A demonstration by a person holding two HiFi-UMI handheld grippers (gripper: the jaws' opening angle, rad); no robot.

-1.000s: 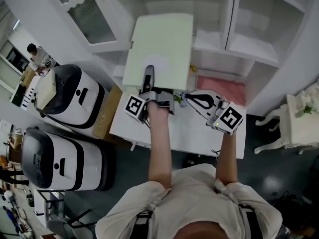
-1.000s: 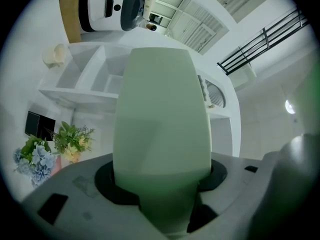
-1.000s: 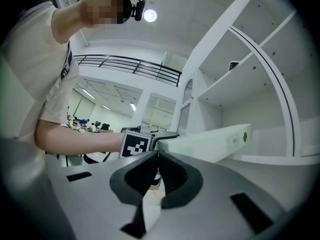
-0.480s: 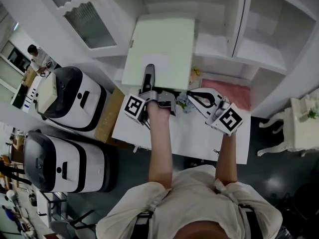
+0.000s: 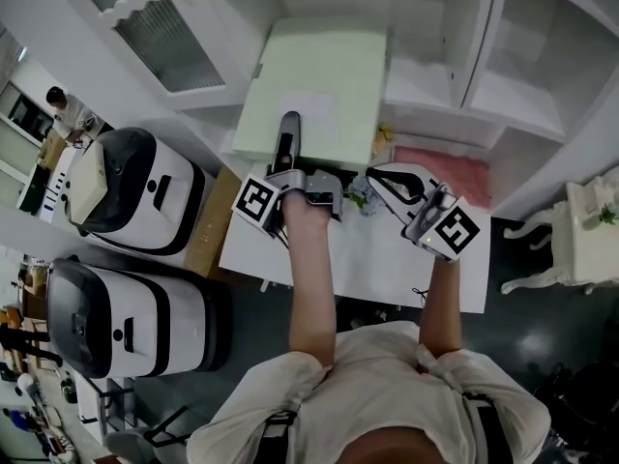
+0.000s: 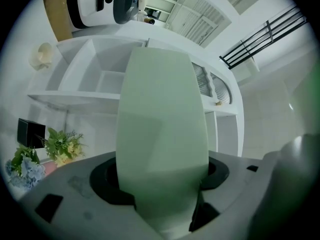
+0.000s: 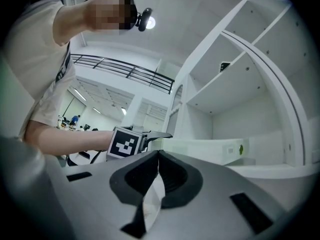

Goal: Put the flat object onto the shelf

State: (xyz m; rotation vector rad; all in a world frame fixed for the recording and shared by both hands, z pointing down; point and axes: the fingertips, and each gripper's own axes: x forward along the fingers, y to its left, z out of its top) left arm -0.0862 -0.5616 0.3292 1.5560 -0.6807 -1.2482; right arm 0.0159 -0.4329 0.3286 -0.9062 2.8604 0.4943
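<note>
The flat object is a pale green box (image 5: 314, 85) (image 6: 162, 129), lying level with its far end reaching into the white shelf unit (image 5: 426, 75). My left gripper (image 5: 287, 129) (image 6: 162, 176) has the box's near edge between its jaws, one finger (image 5: 288, 143) lying on top. The jaws are opening, and the box still fills the gap between them. My right gripper (image 5: 375, 177) (image 7: 157, 156) hovers beside the box's near right corner, shut with nothing in it. Its view shows the box (image 7: 200, 146) from the side, level with a shelf board.
A white table (image 5: 368, 259) stands below the shelves. A pink cloth (image 5: 440, 172) and a small flower bunch (image 5: 363, 198) (image 6: 60, 146) lie at its back. Two white machines (image 5: 135, 187) and a cardboard box (image 5: 208, 216) stand at the left, a white chair (image 5: 580, 230) at the right.
The box and my left gripper have moved a little further toward the shelf. The right gripper has drifted slightly right and stays shut.
</note>
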